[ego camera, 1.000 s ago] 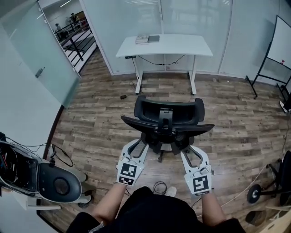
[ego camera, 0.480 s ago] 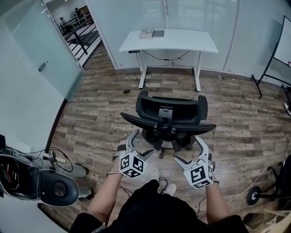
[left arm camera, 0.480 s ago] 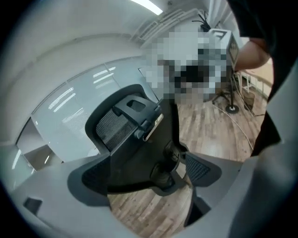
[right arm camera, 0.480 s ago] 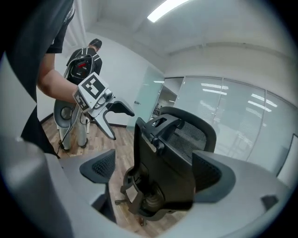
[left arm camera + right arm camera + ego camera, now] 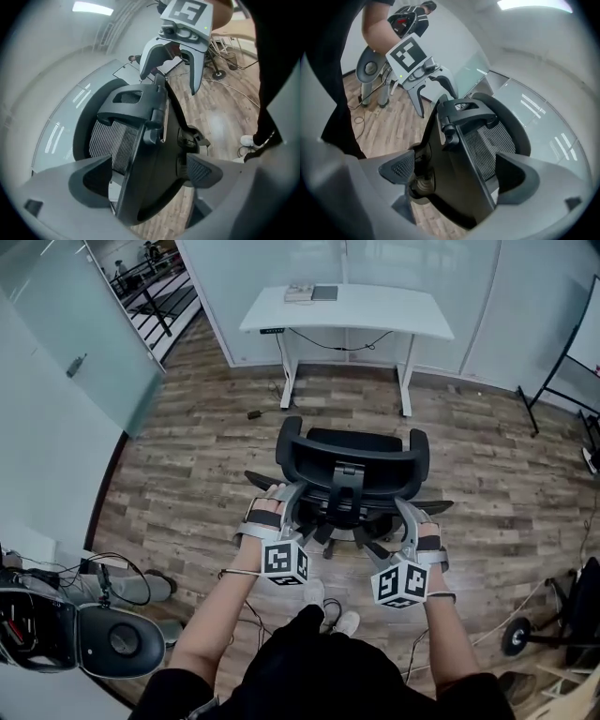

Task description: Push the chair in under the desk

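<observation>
Ahead of chair (image 5: 352, 457): wood floor strip (image 5: 347, 404), then desk (image 5: 375, 310) edge, well apart.

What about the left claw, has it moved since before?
Yes. The left claw went forward, closer to the desk; its jaws have just been opening, with the chair between them.

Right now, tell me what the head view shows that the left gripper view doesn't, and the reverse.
Head view only: the marker cube on the left gripper, and the white machine at the person's left. Left gripper view only: a ceiling light, and the chair's back edge between that gripper's jaws, which have just been opening, pads clear of it. Both: the chair, the wood floor and the right gripper, its jaws likewise just opening around the chair back.
</observation>
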Available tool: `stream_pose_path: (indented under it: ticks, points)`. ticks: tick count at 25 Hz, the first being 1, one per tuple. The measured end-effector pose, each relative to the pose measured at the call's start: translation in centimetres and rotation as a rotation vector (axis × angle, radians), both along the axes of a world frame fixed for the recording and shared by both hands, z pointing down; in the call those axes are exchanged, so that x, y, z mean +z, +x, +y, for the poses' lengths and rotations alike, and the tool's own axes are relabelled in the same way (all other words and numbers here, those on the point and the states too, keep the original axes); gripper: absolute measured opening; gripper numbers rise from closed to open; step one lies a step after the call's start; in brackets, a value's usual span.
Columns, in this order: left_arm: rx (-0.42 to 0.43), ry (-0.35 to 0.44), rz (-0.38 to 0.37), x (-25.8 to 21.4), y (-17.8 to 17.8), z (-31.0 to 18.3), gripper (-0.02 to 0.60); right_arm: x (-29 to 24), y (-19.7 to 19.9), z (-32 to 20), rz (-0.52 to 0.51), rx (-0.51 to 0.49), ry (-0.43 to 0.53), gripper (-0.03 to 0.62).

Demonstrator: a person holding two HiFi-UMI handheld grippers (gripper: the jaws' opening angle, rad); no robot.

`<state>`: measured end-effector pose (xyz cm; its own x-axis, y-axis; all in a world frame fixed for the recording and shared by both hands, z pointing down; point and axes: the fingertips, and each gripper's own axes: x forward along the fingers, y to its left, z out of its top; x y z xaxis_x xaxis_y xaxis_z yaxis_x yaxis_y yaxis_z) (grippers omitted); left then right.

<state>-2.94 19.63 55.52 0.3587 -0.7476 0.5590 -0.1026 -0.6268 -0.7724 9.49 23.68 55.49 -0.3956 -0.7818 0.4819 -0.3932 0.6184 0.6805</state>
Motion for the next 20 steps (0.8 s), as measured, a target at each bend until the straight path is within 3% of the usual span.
stream_pose_path:
  ticks: [8,13,16,20]
  points:
    - [0.021,-0.006,-0.163,2.2,-0.3,-3.9,0.491,2.6,0.0,-3.3,0.223,-0.031,0.001,0.535]
    - [0.004,-0.020,-0.150,3.0,0.0,-5.1,0.491,3.3,-0.5,-5.0,0.275,-0.028,-0.015,0.535]
    - [0.017,-0.005,-0.175,3.2,0.0,-5.8,0.491,4.2,-0.2,-5.8,0.291,0.001,-0.092,0.535]
    - [0.021,-0.010,-0.197,3.8,-0.3,-6.8,0.491,5.6,0.2,-6.1,0.389,0.015,-0.153,0.534]
